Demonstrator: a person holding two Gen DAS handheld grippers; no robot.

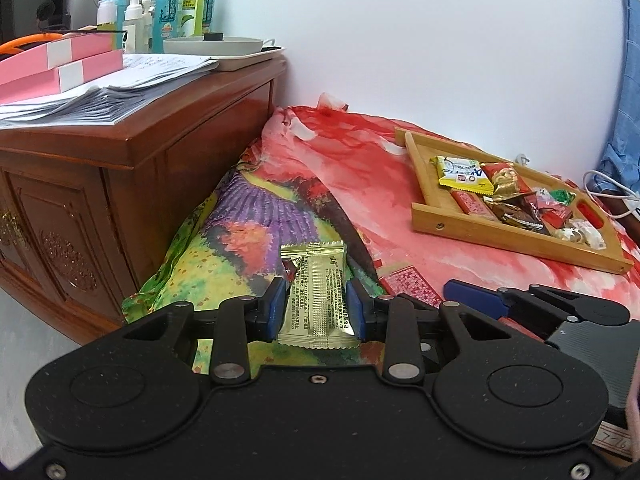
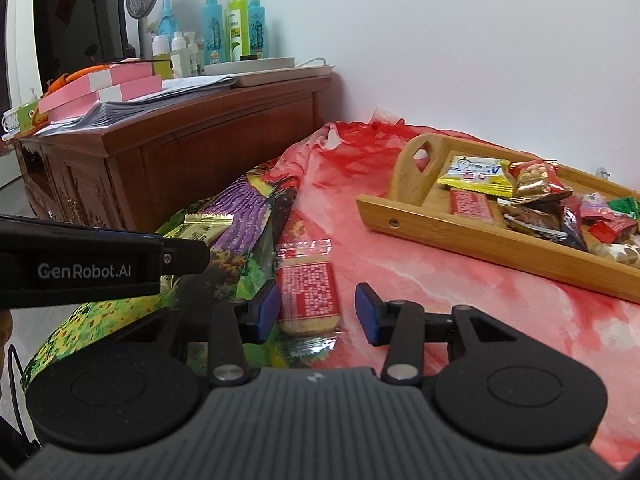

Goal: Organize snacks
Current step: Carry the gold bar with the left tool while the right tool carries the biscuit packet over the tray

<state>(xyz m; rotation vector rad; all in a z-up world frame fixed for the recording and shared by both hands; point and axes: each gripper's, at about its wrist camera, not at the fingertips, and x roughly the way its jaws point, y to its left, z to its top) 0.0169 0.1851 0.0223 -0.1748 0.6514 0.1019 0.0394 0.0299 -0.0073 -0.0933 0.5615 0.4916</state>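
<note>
Gold snack packet (image 1: 318, 294) sits clamped in my left claw (image 1: 316, 308), both blue pads pressed on its sides, packet pointing away from the lens over the flowered bedspread (image 1: 256, 208). Right claw (image 2: 316, 312) stands apart, nothing gripped: the red-and-clear biscuit pack (image 2: 308, 292) lies flat on the bedspread between the pads, close against the left pad, clear gap to the right one. From the right wrist view I see the left claw coming in from the left edge with the gold packet's end poking out past it. Wooden tray (image 2: 440, 236) rests on the red part of the spread, up and right of both claws, already loaded with a yellow packet (image 2: 476, 176) and a heap of mixed wrappers. Wooden cabinet (image 1: 132, 160) stands beside the bed on the left, with papers, pink boxes and bottles on top.
</note>
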